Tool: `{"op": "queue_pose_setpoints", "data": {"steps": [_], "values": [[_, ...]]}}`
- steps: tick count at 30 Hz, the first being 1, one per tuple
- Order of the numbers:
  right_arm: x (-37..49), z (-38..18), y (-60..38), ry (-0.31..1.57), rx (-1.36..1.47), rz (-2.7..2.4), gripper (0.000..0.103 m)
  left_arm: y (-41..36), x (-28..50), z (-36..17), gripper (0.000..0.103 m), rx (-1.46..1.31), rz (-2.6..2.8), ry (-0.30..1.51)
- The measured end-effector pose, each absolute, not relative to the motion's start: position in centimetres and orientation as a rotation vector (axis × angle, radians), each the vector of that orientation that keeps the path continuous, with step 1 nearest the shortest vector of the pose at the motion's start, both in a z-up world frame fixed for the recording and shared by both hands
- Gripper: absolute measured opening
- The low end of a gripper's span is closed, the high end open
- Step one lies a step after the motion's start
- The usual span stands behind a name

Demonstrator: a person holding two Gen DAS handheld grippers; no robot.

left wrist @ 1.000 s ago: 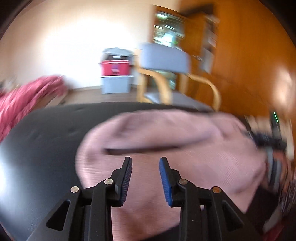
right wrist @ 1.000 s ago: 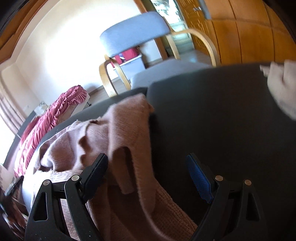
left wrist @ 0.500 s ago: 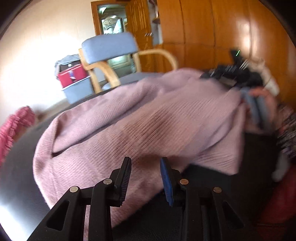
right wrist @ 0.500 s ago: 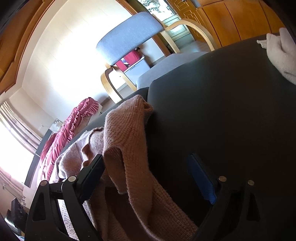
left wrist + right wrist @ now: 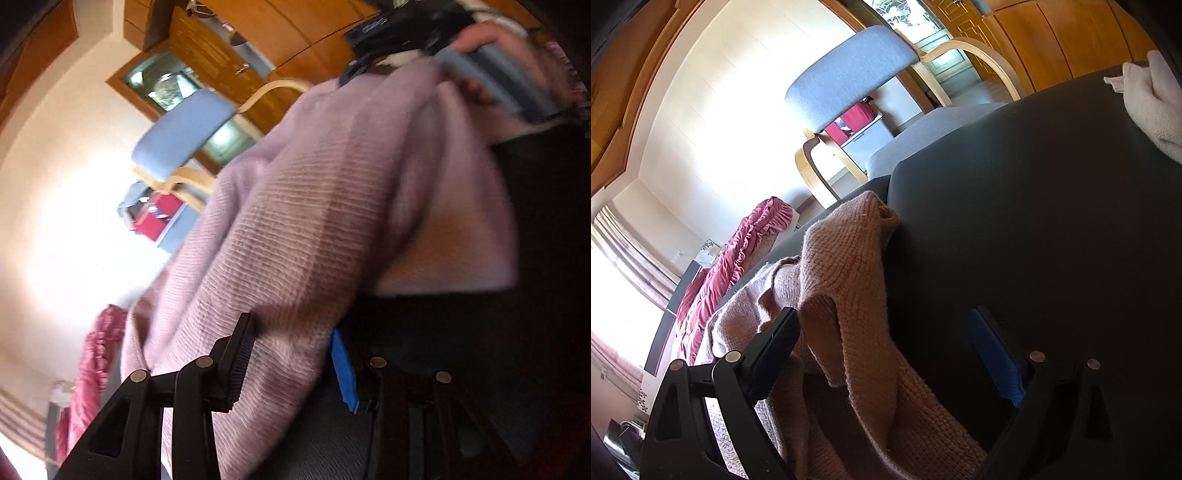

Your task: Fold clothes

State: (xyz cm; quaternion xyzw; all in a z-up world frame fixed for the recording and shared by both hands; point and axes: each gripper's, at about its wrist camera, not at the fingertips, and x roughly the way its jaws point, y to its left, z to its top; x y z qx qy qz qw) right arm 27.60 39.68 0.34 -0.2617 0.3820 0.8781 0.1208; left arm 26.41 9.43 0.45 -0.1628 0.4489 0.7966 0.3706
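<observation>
Pink knit sweater (image 5: 314, 206) is bunched up on the dark surface (image 5: 1052, 206), which is my landmark here. Left gripper (image 5: 291, 363) sits at the sweater's near edge with its jaws opening, knit lying between them but not pinched. Right gripper (image 5: 886, 354) is spread wide over the surface, a sleeve draped through the gap beside its left finger. Grey chair (image 5: 849, 77) stands behind the surface.

pink knit sweater (image 5: 314, 206) | rumpled, partly lifted | sleeve (image 5: 849, 258) draped over dark surface
</observation>
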Motion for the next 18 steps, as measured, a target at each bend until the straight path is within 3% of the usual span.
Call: {"op": "queue_pose_setpoints", "data": {"steps": [1,3,10,18], "values": [[27.6,0.3,39.7,1.116,-0.763,2.565,0.094,9.7,25.9,0.5,0.039,-0.435,2.059,1.114],[27.5,0.4,39.6,1.118,-0.762,2.565,0.095,9.8,25.0,1.2,0.017,-0.499,2.094,1.023],[27.7,0.2,39.8,1.118,-0.761,2.566,0.095,6.5,20.9,9.3,0.009,-0.567,2.186,0.569],[27.5,0.2,39.9,1.115,-0.762,2.564,0.095,0.2,12.7,16.3,0.008,-0.526,2.447,0.284]]}}
